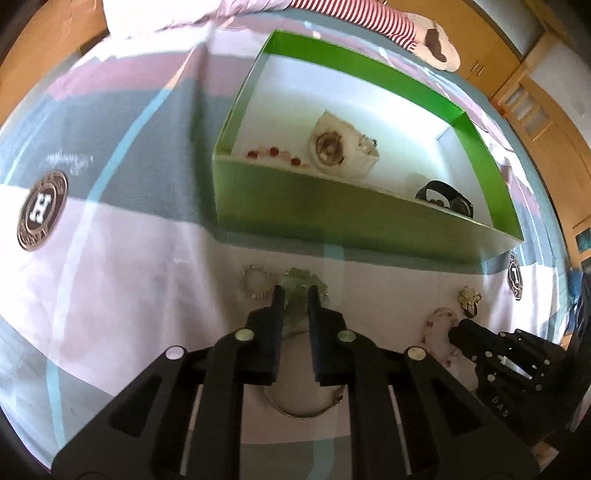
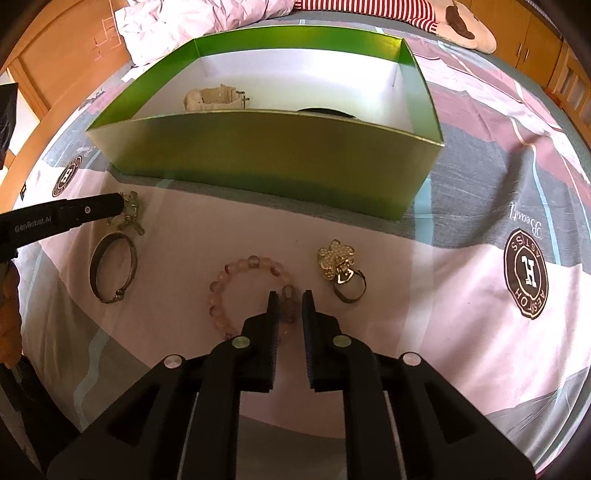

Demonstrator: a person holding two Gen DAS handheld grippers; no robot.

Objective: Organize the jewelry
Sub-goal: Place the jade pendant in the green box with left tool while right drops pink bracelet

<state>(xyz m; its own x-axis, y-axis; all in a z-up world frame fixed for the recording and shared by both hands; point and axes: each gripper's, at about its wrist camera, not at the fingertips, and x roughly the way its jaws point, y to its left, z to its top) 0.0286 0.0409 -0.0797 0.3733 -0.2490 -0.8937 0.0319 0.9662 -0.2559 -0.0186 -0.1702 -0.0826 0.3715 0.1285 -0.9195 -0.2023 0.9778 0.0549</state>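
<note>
Bracelets six, watches two, box one, ring one

A bed spread with a pink, grey and white sheet bearing round brown emblems. Wooden cabinets stand behind; a rumpled pale blanket lies at the far edge.

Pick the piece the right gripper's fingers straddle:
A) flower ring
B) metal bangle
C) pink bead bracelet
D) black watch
C: in the right wrist view the right gripper has its open fingers on either side of a bead of the pink bead bracelet on the bedsheet.
</note>
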